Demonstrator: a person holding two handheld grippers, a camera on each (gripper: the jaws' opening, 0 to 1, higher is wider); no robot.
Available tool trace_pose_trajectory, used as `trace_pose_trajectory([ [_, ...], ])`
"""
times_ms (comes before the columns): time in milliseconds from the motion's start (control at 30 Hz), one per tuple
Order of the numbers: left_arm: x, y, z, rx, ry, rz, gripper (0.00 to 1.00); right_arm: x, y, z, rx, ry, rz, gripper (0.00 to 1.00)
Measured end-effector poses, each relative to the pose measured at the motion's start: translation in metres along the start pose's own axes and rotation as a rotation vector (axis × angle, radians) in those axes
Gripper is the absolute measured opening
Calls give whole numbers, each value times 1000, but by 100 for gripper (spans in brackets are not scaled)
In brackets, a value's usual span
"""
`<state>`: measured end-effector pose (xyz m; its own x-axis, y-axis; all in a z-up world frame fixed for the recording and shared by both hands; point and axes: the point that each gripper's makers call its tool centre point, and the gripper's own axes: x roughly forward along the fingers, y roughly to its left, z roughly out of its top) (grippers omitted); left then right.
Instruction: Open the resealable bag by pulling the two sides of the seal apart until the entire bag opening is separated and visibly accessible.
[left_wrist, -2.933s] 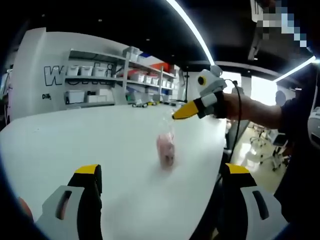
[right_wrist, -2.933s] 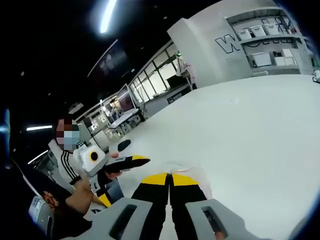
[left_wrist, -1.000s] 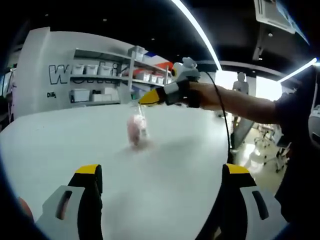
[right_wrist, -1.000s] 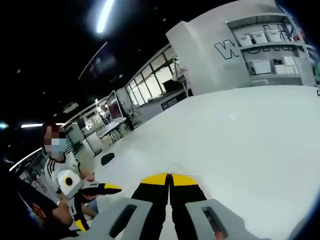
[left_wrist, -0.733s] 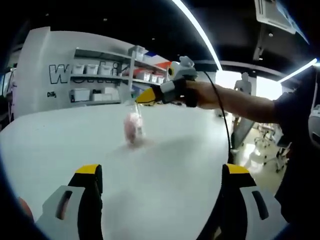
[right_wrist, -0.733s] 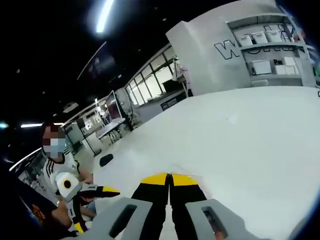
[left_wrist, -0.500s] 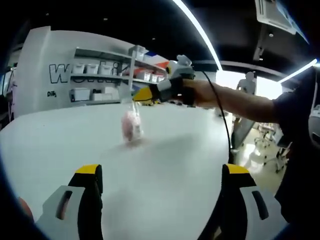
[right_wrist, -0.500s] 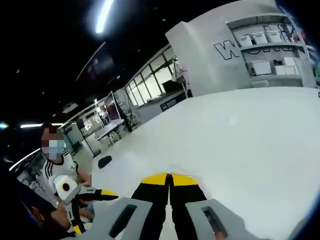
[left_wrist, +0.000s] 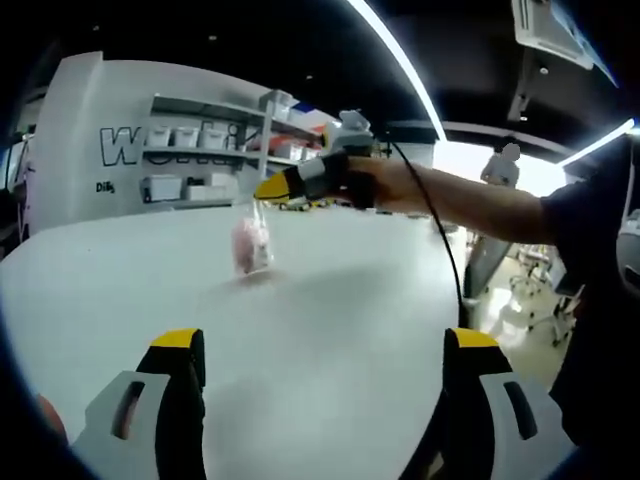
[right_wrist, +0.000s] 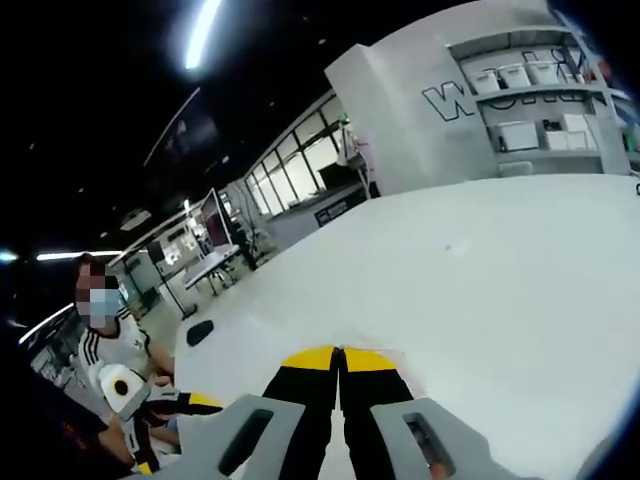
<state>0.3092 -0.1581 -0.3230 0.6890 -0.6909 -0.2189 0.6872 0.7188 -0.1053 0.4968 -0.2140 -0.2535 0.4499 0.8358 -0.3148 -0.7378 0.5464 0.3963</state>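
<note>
Overhead, right gripper (left_wrist: 262, 188) pinches one bag (left_wrist: 250, 243) (pink contents); left gripper (left_wrist: 318, 345) jaws apart.

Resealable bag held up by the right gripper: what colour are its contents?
Pink, inside the clear resealable bag; the left gripper view shows it best.

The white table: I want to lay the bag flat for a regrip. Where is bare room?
Bare table spreads between the left gripper and the hanging bag, and left of the bag toward the far edge. Crowded where the right gripper pinches the bag's top.
</note>
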Motion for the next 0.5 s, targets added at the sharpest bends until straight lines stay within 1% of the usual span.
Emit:
trace_pose_trajectory([
  [300, 2, -1, 1, 2, 0, -6, 98, 8, -5, 9, 2, -13, -7, 0],
  [500, 2, 1, 0, 2, 1, -1, 98, 15, -17, 15, 15, -24, -23, 0],
])
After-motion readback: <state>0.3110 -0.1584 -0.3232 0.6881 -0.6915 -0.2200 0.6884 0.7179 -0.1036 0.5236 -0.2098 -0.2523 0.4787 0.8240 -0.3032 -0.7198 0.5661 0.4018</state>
